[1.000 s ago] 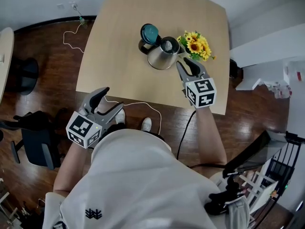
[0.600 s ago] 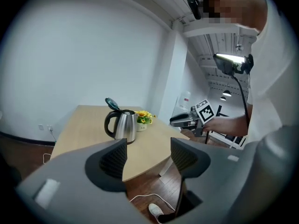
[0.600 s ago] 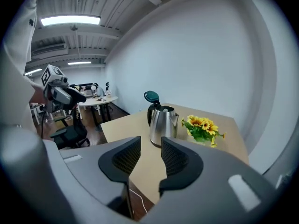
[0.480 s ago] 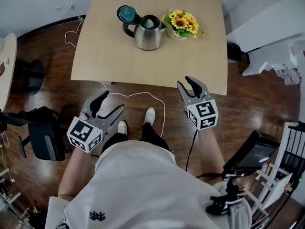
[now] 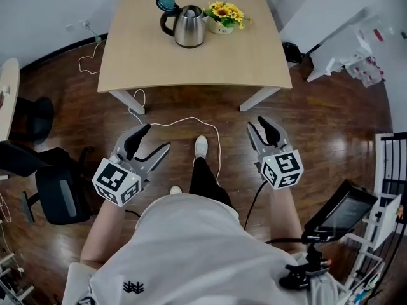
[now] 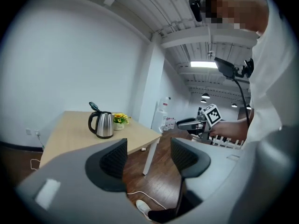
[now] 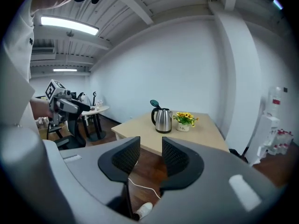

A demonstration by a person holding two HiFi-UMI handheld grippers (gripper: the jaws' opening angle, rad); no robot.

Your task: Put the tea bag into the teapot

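The teapot point(image 5: 189, 25) stands at the counter's point(image 5: 191, 65) far edge, lid up, just beside the flowers point(image 5: 224, 13); we hold both grippers well back from the counter; the left gripper point(image 5: 154, 138) gapes wide, empty; the right gripper point(image 5: 259, 123) is opening, nothing between its jaws; the tea bag we cannot make out.

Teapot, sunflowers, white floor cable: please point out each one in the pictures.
teapot point(image 5: 189, 29), head view, on its steel body.
sunflowers point(image 5: 224, 11), head view, on the yellow blooms.
white cable point(image 5: 188, 119), head view, on its curve on the floor.
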